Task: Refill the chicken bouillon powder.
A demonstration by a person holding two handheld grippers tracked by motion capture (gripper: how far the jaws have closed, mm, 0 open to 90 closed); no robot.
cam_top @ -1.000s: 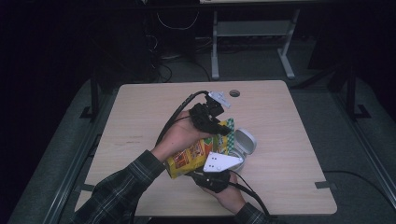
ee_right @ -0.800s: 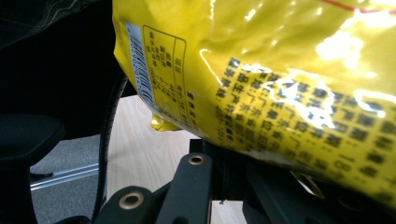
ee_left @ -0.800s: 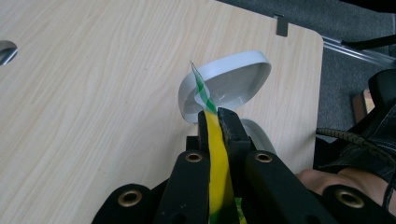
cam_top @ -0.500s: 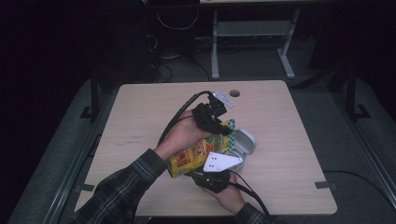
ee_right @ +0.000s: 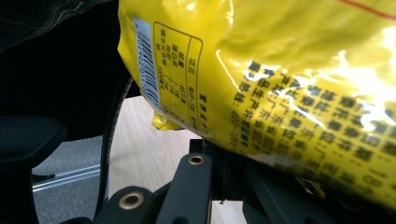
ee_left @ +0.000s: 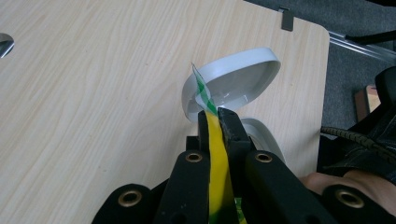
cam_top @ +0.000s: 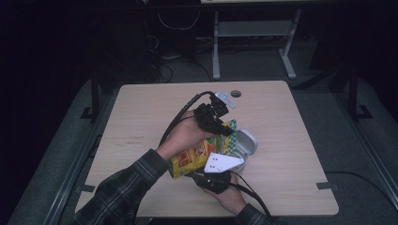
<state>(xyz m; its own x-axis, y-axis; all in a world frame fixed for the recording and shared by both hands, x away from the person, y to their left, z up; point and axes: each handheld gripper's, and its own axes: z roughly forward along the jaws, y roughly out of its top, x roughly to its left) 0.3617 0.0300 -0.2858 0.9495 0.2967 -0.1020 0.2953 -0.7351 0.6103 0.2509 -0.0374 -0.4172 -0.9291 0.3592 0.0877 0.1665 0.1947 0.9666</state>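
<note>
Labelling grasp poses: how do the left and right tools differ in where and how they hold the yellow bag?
The left tool pinches the yellow bag at its green-edged top seal, by the white container; the right tool grips its lower end, near the table's front edge. The left tool reaches in from above; the right comes from below. Both are shut on the bag.

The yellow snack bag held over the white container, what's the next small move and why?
Probably tilt the yellow snack bag so its top points down into the open white container. The left hand-held gripper pinches the bag's green-striped top edge just above it, and the right hand-held gripper clamps the bottom.
</note>
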